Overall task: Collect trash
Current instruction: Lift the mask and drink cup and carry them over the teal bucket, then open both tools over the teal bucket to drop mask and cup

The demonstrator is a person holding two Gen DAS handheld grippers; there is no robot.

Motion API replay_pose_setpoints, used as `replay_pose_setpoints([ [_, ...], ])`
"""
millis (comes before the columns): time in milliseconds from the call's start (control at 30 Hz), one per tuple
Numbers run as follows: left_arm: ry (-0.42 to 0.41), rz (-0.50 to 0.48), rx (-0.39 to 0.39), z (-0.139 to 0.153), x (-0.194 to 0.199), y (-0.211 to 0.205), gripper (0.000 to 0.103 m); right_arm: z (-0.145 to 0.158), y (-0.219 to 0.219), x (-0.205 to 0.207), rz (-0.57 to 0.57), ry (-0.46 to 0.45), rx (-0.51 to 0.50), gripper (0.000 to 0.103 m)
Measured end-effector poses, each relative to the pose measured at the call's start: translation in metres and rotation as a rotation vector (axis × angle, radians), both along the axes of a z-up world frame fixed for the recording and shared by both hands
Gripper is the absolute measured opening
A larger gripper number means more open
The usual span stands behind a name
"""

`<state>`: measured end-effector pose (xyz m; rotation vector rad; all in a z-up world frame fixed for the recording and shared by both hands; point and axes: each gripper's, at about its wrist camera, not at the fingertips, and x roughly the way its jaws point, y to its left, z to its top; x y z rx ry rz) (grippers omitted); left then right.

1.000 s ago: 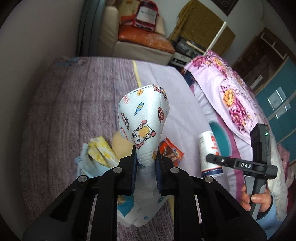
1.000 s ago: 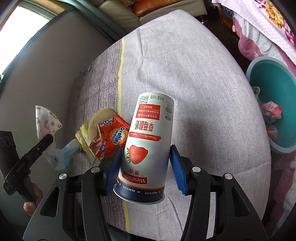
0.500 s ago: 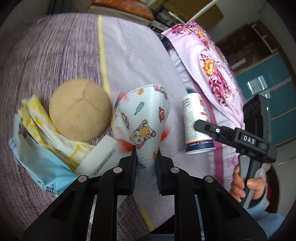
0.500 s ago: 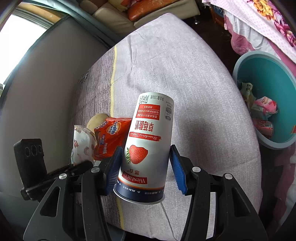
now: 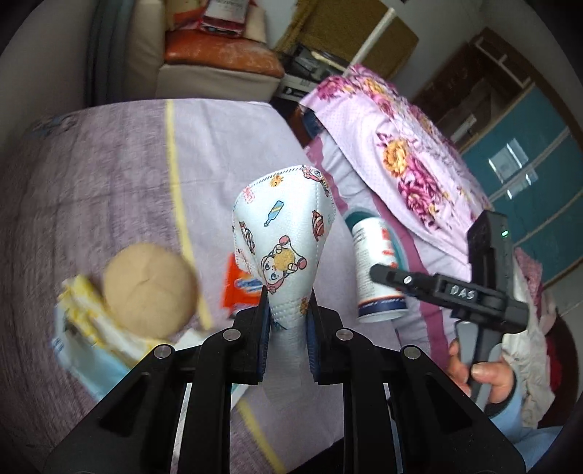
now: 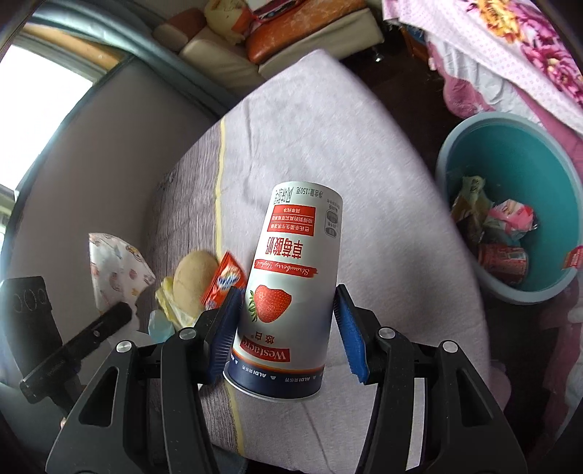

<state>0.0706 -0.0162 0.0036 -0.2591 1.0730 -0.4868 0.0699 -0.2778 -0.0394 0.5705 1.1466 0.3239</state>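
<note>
Carrying two trash items.
Your left gripper (image 5: pixel 288 310) is pinching the soft cartoon-print face mask (image 5: pixel 282 233); right gripper (image 6: pixel 286 321) is clamping the light, crushable strawberry yogurt cup (image 6: pixel 291 284) near its rim.

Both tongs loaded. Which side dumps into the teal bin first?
Right, probably. Its tongs grip the yogurt cup, and the teal bin sits open just right of it. The left tongs, pinching the face mask, sit farther away.

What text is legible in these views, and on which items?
"Westacre", "Strawberry Yoghurt", "ALDI": white strawberry-print yoghurt cup held upside down in the right claw.
"DAS": label on that black claw's body.
Orange snack wrapper: logo blurred.
Red packet on the sofa: unreadable.
</note>
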Motion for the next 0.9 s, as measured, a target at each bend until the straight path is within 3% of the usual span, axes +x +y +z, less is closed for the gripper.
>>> replay_pose_setpoints([
  [267, -0.013, -0.136, 0.045, -0.008, 0.031, -0.106, 0.018, 0.017, -0.099, -0.011, -0.219, -0.046, -0.038, 0.050],
  [500, -0.001, -0.254, 0.089, -0.025, 0.043, -0.198, 0.018, 0.011, -0.166, -0.019, -0.341, -0.047, -0.042, 0.050],
  [800, 0.041, -0.325, 0.163, -0.053, 0.057, -0.264, 0.018, -0.007, -0.213, -0.019, -0.399, -0.022, -0.037, 0.050],
  [900, 0.056, -0.331, 0.181, -0.061, 0.059, -0.272, 0.025, -0.013, -0.218, -0.019, -0.401, -0.013, -0.034, 0.050],
])
